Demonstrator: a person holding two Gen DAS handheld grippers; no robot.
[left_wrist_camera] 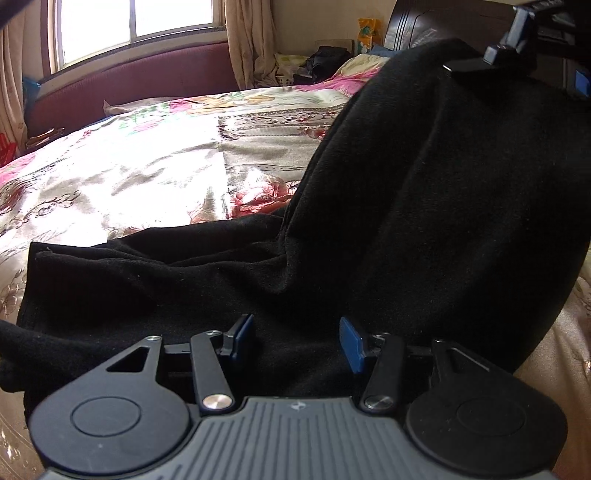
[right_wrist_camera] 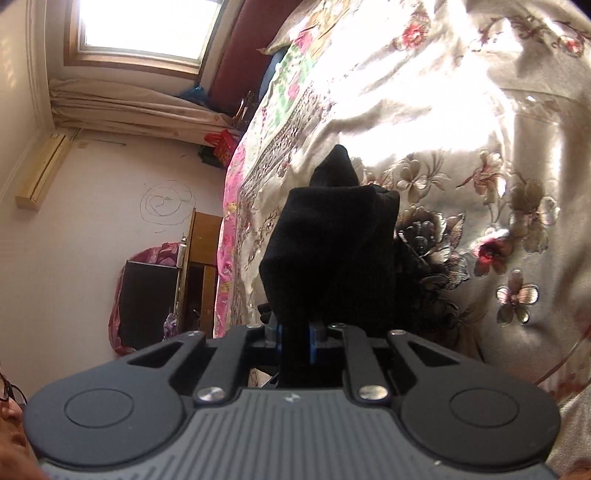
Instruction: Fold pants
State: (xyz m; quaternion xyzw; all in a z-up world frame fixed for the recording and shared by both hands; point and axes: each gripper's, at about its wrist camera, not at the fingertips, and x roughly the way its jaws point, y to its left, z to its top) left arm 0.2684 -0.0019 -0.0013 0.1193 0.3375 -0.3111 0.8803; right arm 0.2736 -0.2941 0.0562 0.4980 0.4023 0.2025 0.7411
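Black pants (left_wrist_camera: pixel 406 206) lie on the floral bedspread (left_wrist_camera: pixel 147 166). One end lies flat in front of my left gripper (left_wrist_camera: pixel 297 341), whose blue-padded jaws are open with the cloth between and under them. The other end rises to the upper right, where my right gripper (left_wrist_camera: pixel 480 61) holds it up. In the right wrist view my right gripper (right_wrist_camera: pixel 295 339) is shut on the black pants (right_wrist_camera: pixel 328 251), which hang away from it above the bed (right_wrist_camera: pixel 480 110).
A dark red padded bench (left_wrist_camera: pixel 129 85) and a window (left_wrist_camera: pixel 133 22) stand beyond the bed. Clothes and a yellow bag (left_wrist_camera: pixel 369 31) sit near the dark headboard (left_wrist_camera: pixel 443 26). A wooden cabinet (right_wrist_camera: pixel 201 251) stands beside the bed.
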